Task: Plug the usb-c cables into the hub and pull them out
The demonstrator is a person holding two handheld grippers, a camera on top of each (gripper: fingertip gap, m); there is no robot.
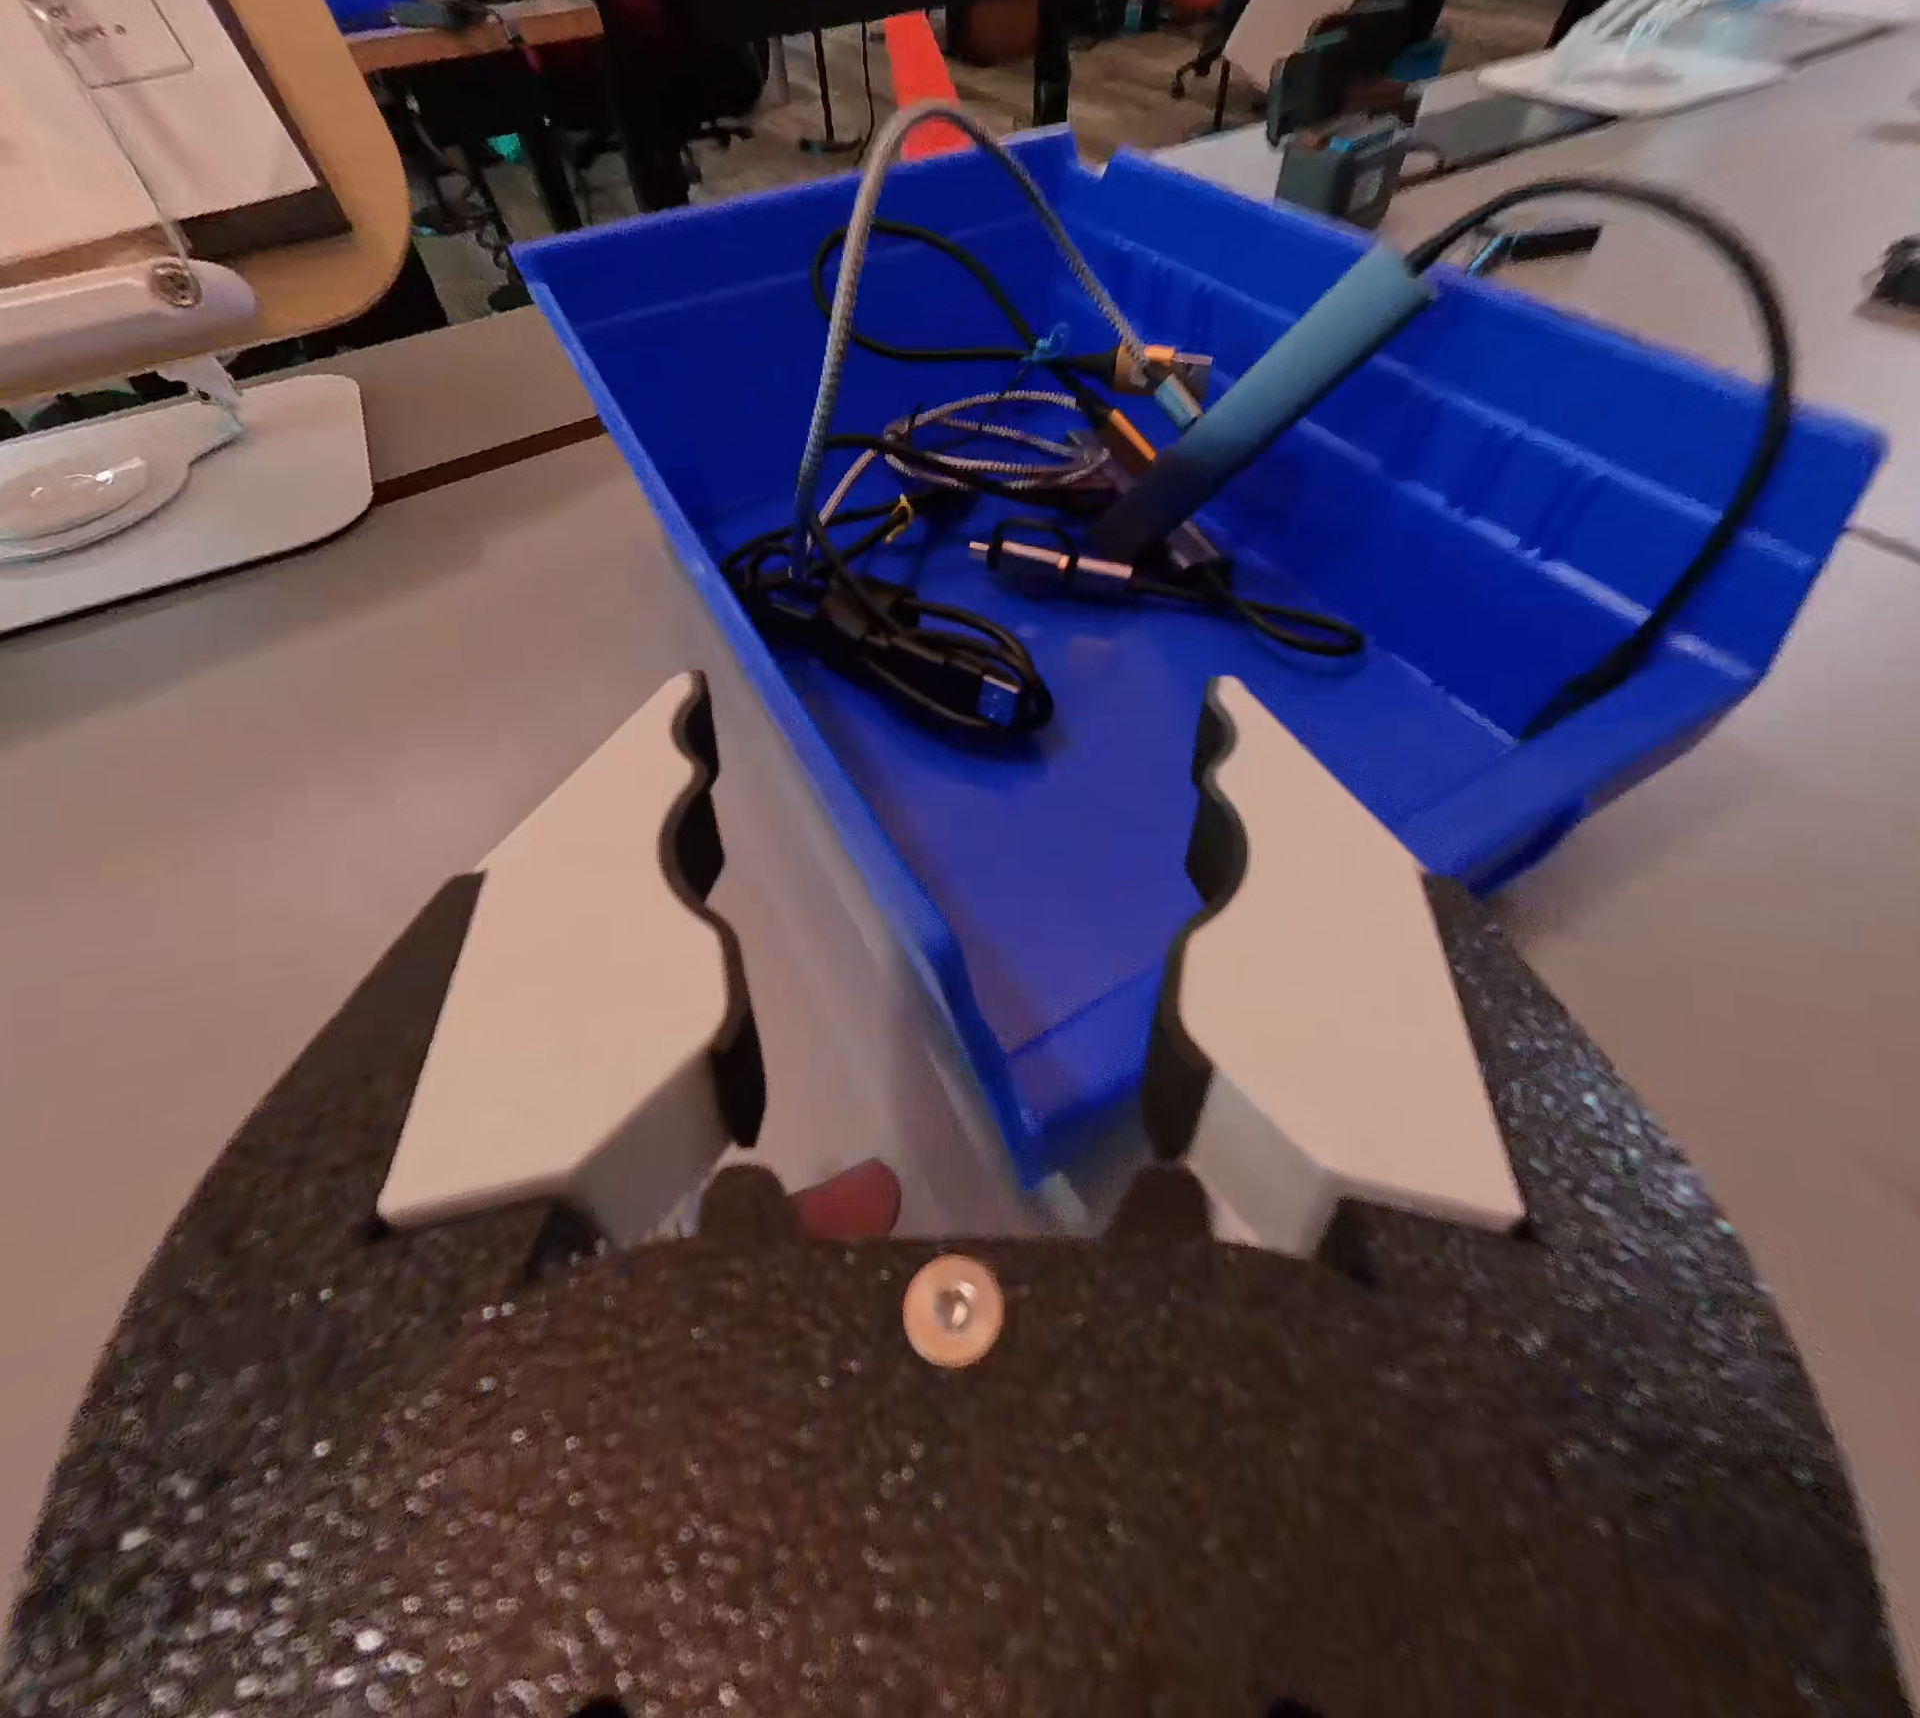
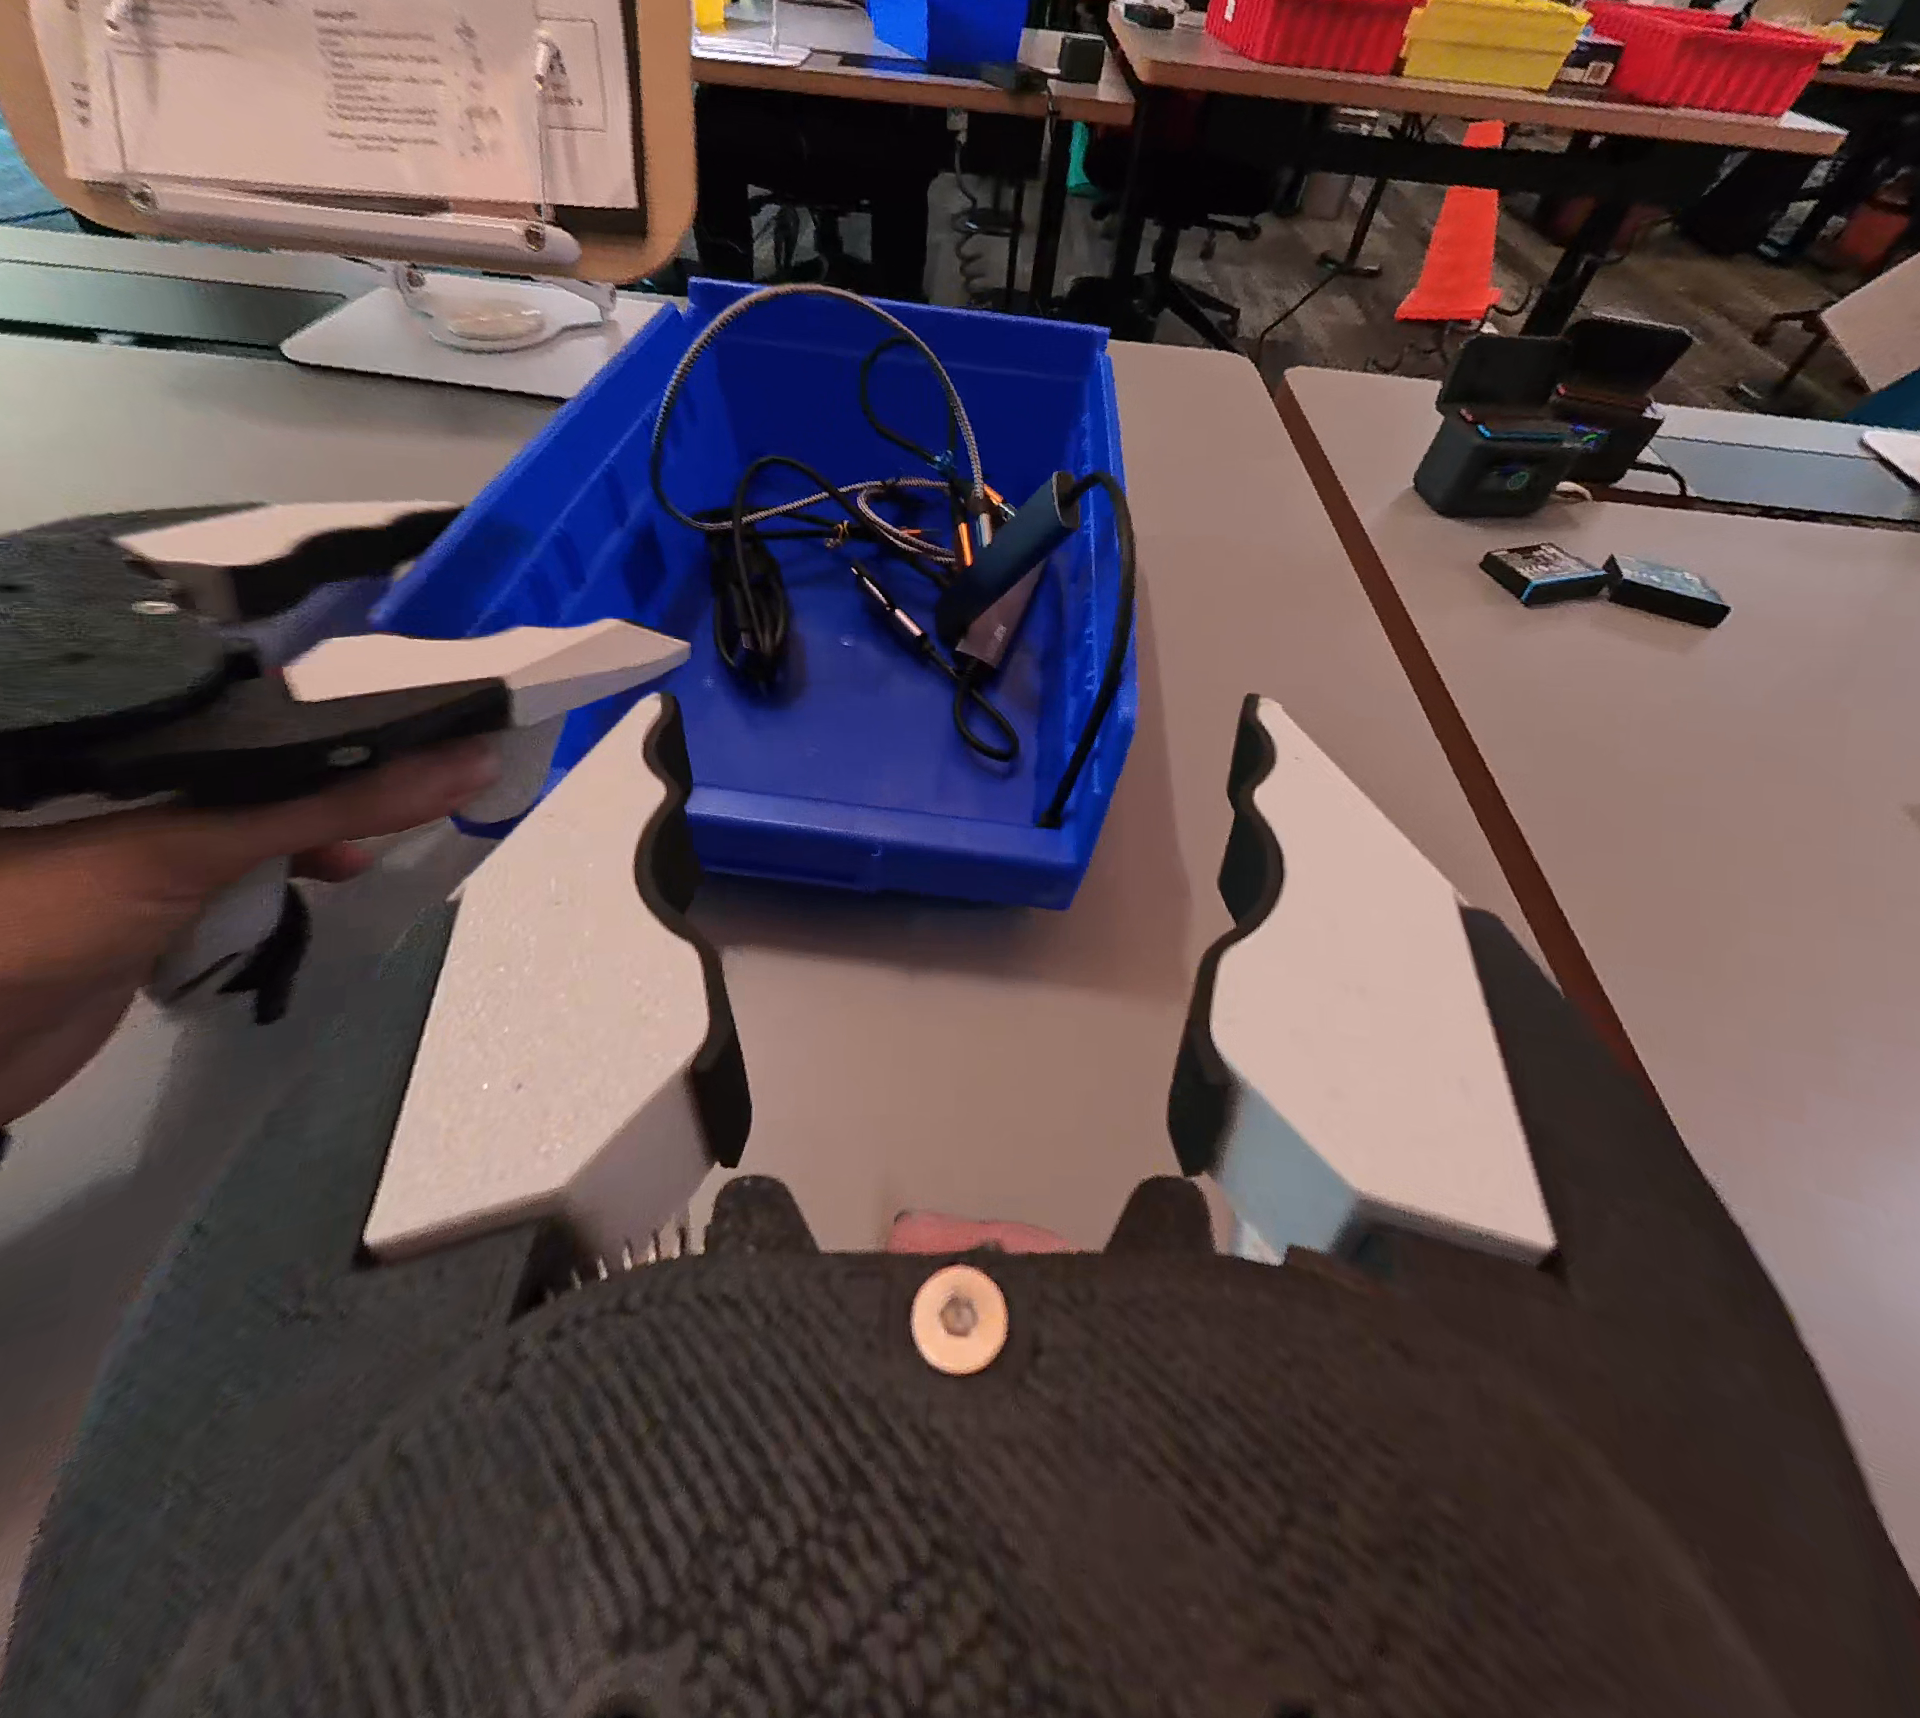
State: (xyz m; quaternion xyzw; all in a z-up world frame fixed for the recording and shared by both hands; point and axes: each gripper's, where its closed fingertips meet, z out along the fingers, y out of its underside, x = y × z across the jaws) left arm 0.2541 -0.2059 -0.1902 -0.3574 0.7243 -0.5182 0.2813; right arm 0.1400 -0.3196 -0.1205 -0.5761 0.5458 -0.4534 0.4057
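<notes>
On the grey worktop (image 2: 1299, 629), inside the blue plastic bin (image 2: 582, 525), slim dark-blue hub (image 2: 1013, 562) and tangled braided and black usb-c cables (image 2: 758, 598) lie ungrasped; left tongs (image 1: 951, 702) and right tongs (image 2: 956, 712) both gape wide, empty, so apparently no plugging done yet.

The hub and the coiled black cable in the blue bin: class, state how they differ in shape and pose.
The hub is a rigid grey-blue bar; the coiled black cable is a flexible, bundled loop. The hub leans tilted, upper end by the bin's wall; the cable lies flat on the floor. Both sit inside the blue bin, ungripped.
</notes>
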